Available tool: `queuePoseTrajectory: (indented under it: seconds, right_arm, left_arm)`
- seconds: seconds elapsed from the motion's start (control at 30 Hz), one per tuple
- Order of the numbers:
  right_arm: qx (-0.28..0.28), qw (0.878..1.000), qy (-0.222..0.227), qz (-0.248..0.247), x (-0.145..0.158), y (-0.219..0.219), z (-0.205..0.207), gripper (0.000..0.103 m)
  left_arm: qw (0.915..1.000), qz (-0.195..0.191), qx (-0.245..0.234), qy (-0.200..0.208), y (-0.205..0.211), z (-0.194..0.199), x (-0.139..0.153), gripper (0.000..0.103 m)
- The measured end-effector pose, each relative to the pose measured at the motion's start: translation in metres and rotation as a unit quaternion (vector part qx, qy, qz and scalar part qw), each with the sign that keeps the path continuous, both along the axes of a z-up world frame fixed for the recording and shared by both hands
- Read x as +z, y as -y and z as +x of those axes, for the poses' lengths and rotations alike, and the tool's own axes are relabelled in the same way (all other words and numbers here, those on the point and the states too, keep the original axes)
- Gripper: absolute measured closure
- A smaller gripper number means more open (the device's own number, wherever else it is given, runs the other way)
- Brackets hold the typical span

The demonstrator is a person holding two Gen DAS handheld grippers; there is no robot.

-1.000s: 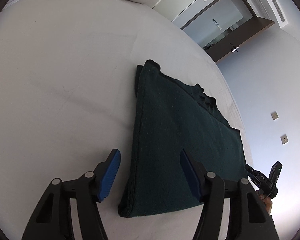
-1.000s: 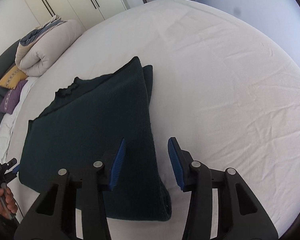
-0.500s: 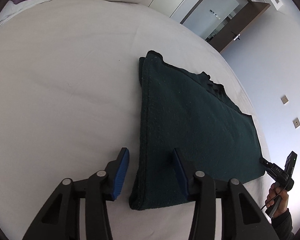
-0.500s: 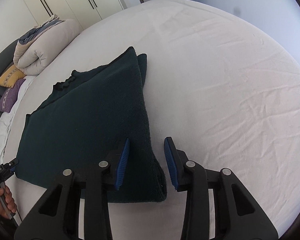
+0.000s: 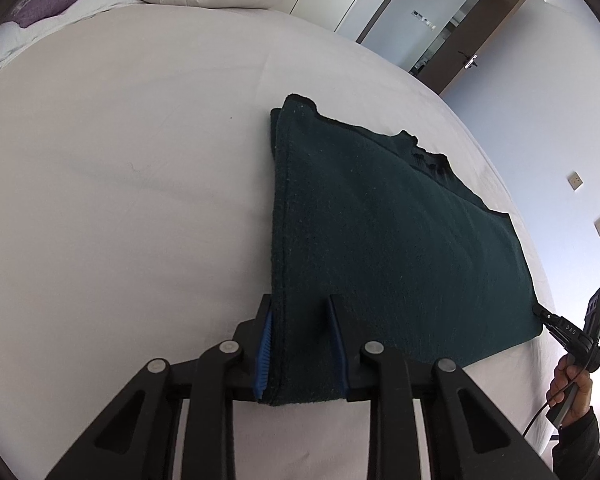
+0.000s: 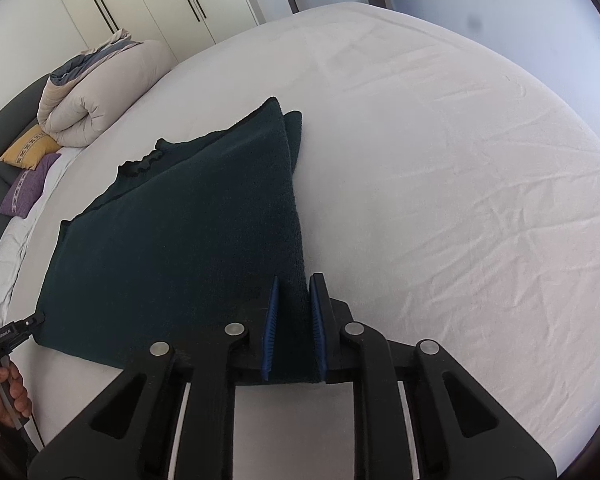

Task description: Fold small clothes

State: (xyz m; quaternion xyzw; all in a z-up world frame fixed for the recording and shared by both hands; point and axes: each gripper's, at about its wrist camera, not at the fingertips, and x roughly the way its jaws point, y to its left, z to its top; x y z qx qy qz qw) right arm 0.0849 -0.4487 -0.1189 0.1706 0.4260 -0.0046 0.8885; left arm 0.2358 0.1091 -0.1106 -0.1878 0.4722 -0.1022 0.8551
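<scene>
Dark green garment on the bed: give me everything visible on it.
The dark green garment looks like a thick, fuzzy knit, folded into a flat layered panel with black trim along its far edge. It lies on the white sheet. The left gripper and right gripper have just been closing, and each now pinches a near corner between its blue-padded fingers.

The garment (image 5: 400,240) is a really dark green, plain knit with no print, sitting on a plain white bed sheet (image 5: 120,180). Both sets of fingers (image 6: 269,336) are black with bright blue ribbed pads. Up by the beige duvet (image 6: 100,92) there's a mustard-yellow cushion (image 6: 28,152) and a purple one (image 6: 24,192), each with a pale woven band pattern.
</scene>
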Motion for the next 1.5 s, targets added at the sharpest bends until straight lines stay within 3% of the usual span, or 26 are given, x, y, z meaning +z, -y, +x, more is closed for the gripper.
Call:
queuePoseTrajectory:
  seconds: [0.13,0.33,0.73,1.07,1.17,1.27,1.37,1.43,1.47,1.5]
  right_arm:
    - [0.001,1.0,-0.003,-0.007,-0.001,-0.001,0.002,0.096]
    - [-0.01,1.0,-0.009,0.001,0.003,0.0,-0.005,0.098]
    - [-0.023,0.999,-0.024,0.042,-0.015,0.017,-0.008,0.098]
    - [-0.016,1.0,-0.018,0.015,-0.022,0.009,-0.007,0.098]
    - [-0.015,0.999,-0.023,0.031,-0.019,0.014,-0.009,0.096]
    - [-0.039,0.998,-0.025,0.04,-0.005,0.021,-0.016,0.085]
    - [-0.059,0.996,0.039,0.051,0.024,0.026,-0.034,0.083]
    - [-0.043,0.994,0.062,0.073,0.037,0.016,-0.033,0.077]
    - [-0.028,0.993,0.066,0.091,0.04,0.008,-0.027,0.065]
    - [-0.011,0.992,0.067,0.111,0.042,-0.003,-0.018,0.046]
  left_arm:
    - [1.0,0.0,-0.002,0.003,0.001,0.0,0.001,0.087]
    - [1.0,0.003,-0.007,0.006,0.001,-0.002,0.002,0.091]
    - [0.9999,0.009,-0.014,0.005,-0.002,-0.005,-0.005,0.092]
    - [0.9999,0.002,-0.009,0.009,-0.005,-0.008,-0.013,0.092]
    - [1.0,-0.001,-0.003,0.007,-0.007,-0.011,-0.012,0.085]
    - [0.9998,0.008,0.013,0.01,-0.015,-0.022,0.003,0.071]
    - [0.9961,0.067,0.02,0.054,-0.015,-0.036,0.036,0.064]
    - [0.9917,0.099,0.013,0.081,-0.005,-0.032,0.056,0.053]
    - [0.9891,0.114,0.004,0.093,0.005,-0.027,0.064,0.053]
    - [0.9858,0.132,-0.005,0.103,0.017,-0.019,0.071,0.049]
